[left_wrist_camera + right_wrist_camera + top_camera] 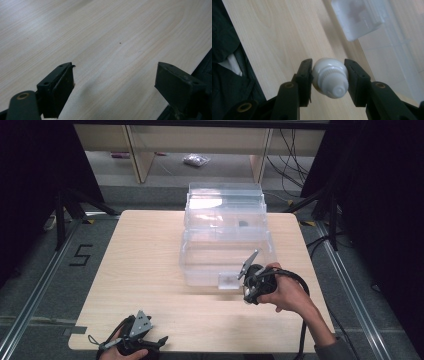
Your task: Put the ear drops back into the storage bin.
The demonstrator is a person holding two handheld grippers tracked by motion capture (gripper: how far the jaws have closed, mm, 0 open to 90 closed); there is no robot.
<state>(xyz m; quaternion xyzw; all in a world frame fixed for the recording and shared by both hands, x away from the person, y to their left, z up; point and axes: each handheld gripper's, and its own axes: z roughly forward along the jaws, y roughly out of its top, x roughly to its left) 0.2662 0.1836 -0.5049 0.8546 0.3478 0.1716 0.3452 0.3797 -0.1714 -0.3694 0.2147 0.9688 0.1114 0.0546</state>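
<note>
The small white plastic bottle with a ribbed screw cap (330, 77) was clamped between the two black jaws of the right gripper (329, 78), cap end toward that gripper's camera; the jaws were closed against its sides and pressed on both flanks. In the high view the right gripper (248, 287) stood just beside the front wall of the clear plastic tiered storage box (225, 227), with a small translucent tab or label holder (229, 281) on that wall close to the jaws; the bottle itself was too small there to confirm, though a pale spot below the gripper was probably it. The box rested on the light wooden table (145, 270), toward its far side. The left gripper (115, 82) was held wide open and empty over bare table near the front edge. Judged progress: pickup complete; transfer into a box compartment and release not yet done; which compartment was intended could not be told.
</note>
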